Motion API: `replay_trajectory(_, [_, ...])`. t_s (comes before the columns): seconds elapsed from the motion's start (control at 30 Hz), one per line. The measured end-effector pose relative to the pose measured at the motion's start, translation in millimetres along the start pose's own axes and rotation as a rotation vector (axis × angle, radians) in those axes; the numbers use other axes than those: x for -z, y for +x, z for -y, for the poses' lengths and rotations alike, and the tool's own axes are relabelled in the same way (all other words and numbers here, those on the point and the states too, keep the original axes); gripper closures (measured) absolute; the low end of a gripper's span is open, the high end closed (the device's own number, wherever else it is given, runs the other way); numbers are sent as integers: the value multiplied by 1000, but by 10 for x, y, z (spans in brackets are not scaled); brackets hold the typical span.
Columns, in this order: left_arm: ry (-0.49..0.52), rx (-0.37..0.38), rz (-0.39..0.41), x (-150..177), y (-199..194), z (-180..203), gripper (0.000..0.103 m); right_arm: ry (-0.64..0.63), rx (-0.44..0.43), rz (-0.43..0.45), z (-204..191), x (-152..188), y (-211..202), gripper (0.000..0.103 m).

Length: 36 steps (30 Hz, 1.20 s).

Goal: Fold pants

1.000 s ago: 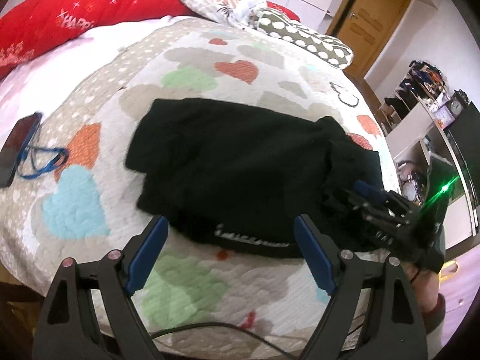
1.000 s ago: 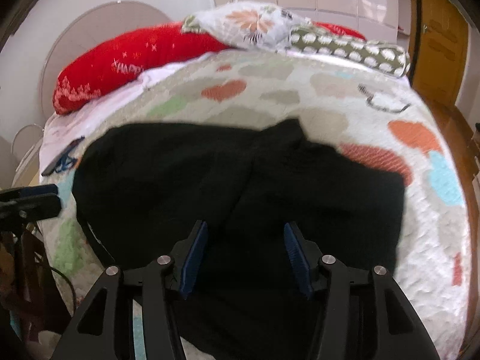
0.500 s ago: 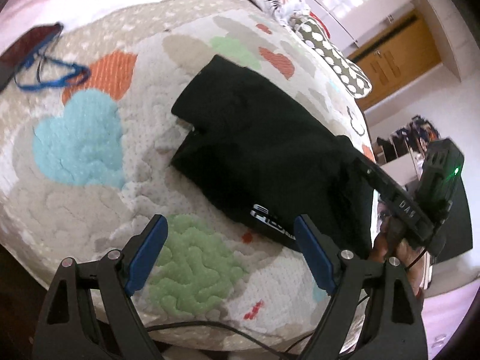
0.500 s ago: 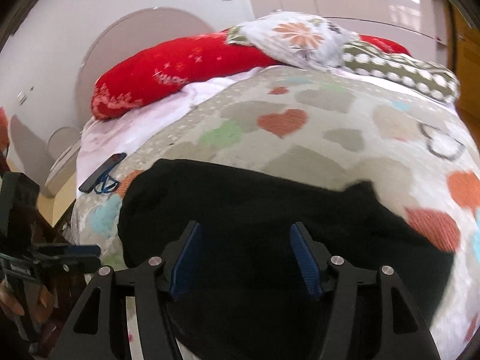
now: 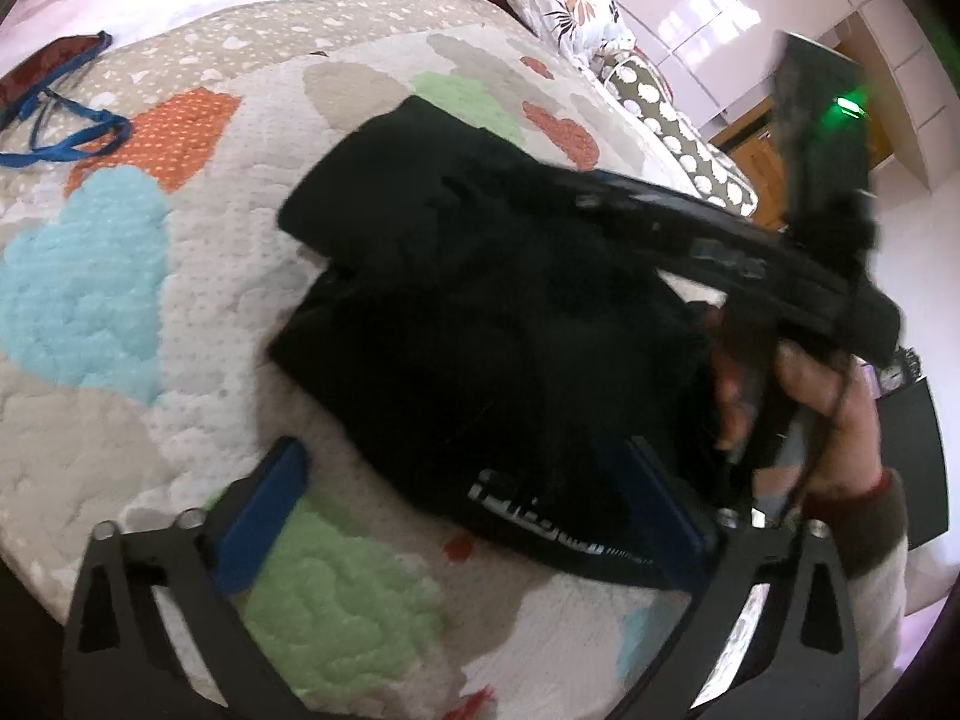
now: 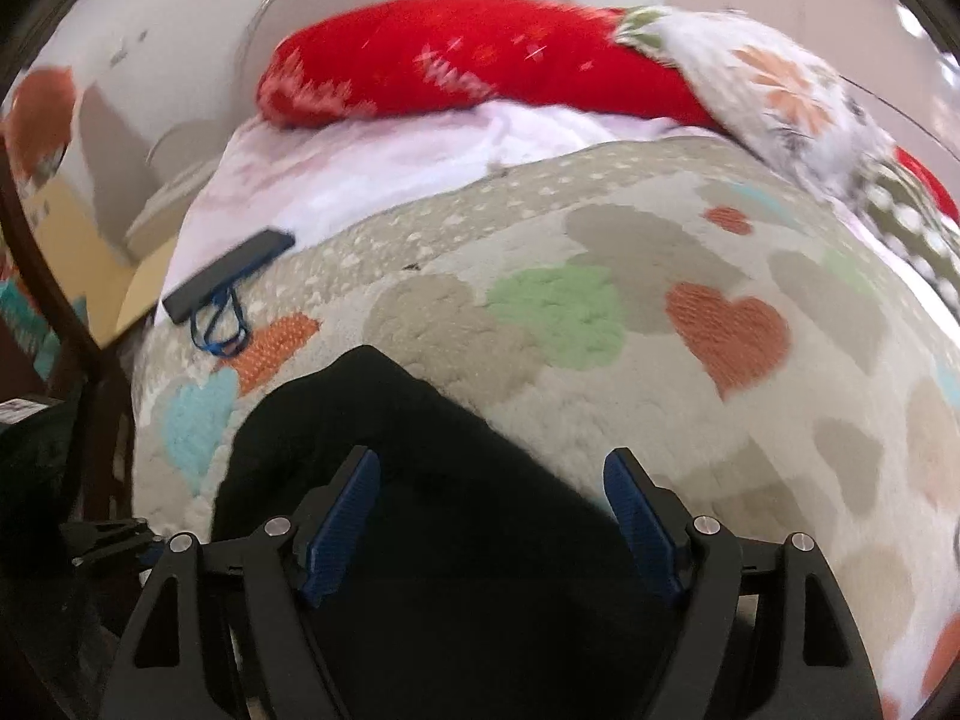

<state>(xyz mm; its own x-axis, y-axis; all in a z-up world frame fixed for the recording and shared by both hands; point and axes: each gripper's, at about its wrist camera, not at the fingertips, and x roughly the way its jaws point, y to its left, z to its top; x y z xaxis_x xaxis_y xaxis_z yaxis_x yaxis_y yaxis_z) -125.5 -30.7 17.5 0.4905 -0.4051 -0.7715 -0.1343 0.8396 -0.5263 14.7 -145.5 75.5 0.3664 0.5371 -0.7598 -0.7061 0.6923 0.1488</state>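
The black pants (image 5: 480, 324) are lying folded on the heart-patterned quilt (image 5: 150, 408), near its front edge. The left gripper (image 5: 468, 516) and right gripper (image 6: 492, 516) are both spreading apart, clamping nothing. The fabric is now released; the fold is likely holding unaided.

The left wrist camera sat behind its claw (image 5: 462, 516), close over the near edge of the bed (image 5: 360, 600), and faced down and across it toward the pillows and wardrobe. The right wrist camera rode behind its own claw (image 6: 492, 516), low over the pants (image 6: 456, 516), and faced the headboard. Both views shared the pants (image 5: 480, 330), the heart quilt (image 6: 660, 420), the phone (image 6: 228, 276) and the red pillow (image 6: 456, 60).
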Motion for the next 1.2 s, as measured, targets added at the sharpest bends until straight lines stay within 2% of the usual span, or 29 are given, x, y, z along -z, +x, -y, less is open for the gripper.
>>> replay_trajectory(0.1, [-38,16,11,-49,25,-55,0,-15,-38,-44,7,-56,230,23])
replay_trajectory(0.3, [-85,47,28,-136,36,-95,0,90,-169,-30,128,-61,428,23])
replay_trajectory(0.33, [-85,60,34,-144,29,-93,0,96,-182,-23,129,-46,426,32])
replay_trajectory(0.37, [-84,77,40,-151,13,-89,0,99,-202,-18,117,-33,425,48])
replay_trajectory(0.4, [-83,95,50,-154,-17,-85,2,106,-217,-14,112,-19,405,56])
replay_trajectory(0.43, [-78,113,65,-154,-65,-74,10,110,-216,-5,103,-12,373,65])
replay_trajectory(0.47, [-58,129,83,-152,-138,-34,18,111,-207,10,89,-9,307,72])
replay_trajectory(0.5, [-33,130,95,-155,-189,11,30,112,-200,25,87,-14,247,74])
replay_trajectory(0.53, [8,122,114,-160,-263,92,35,115,-198,46,92,-9,166,78])
replay_trajectory(0.67, [178,162,181,-119,-553,508,41,170,-205,196,235,60,-415,81])
replay_trajectory(0.77, [324,226,208,-37,-708,929,41,234,-211,311,434,249,-929,82])
replay_trajectory(0.9, [514,302,164,159,-628,1528,41,328,-180,414,756,716,-1488,83])
replay_trajectory(1.03, [663,339,56,460,-226,2005,41,473,-83,422,1102,1337,-1769,90])
replay_trajectory(1.07, [694,334,26,559,-120,2083,41,540,-38,420,1222,1564,-1826,85])
replay_trajectory(1.13, [743,333,-76,727,195,2225,41,639,20,402,1373,1864,-1875,82])
replay_trajectory(1.2, [752,330,-167,836,417,2263,41,735,67,362,1483,2175,-1894,71])
